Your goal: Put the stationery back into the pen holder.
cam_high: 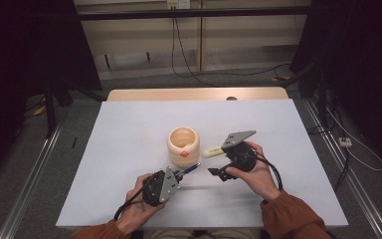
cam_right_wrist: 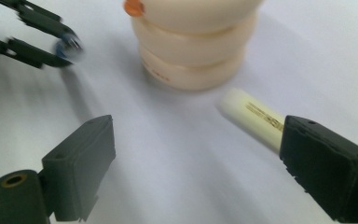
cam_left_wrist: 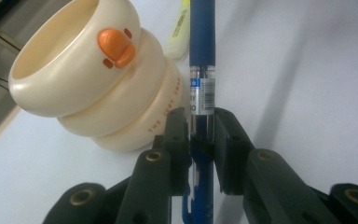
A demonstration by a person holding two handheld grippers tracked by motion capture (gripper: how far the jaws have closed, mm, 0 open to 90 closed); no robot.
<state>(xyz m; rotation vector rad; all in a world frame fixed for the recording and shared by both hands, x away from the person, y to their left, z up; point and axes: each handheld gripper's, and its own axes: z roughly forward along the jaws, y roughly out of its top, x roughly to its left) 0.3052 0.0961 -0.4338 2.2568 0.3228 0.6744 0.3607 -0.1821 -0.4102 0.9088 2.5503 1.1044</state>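
A blue pen (cam_left_wrist: 201,70) is clamped between the jaws of my left gripper (cam_left_wrist: 201,128) and points up past a cream duck-faced pen holder (cam_left_wrist: 93,79). From above, the left gripper (cam_high: 180,175) sits just in front of the holder (cam_high: 183,144), with the pen (cam_high: 191,168) angled toward it. My right gripper (cam_right_wrist: 196,135) stands open on the white table, nothing between its jaws. A pale yellow highlighter (cam_right_wrist: 254,119) lies flat beside its right jaw, right of the holder (cam_right_wrist: 193,46). The high view puts the right gripper (cam_high: 219,160) next to the highlighter (cam_high: 213,152).
The white table (cam_high: 129,149) has bare room left, right and behind the holder. Cables trail from both grippers toward the person's sleeves. The left gripper (cam_right_wrist: 32,37) appears blurred at the upper left of the right gripper view.
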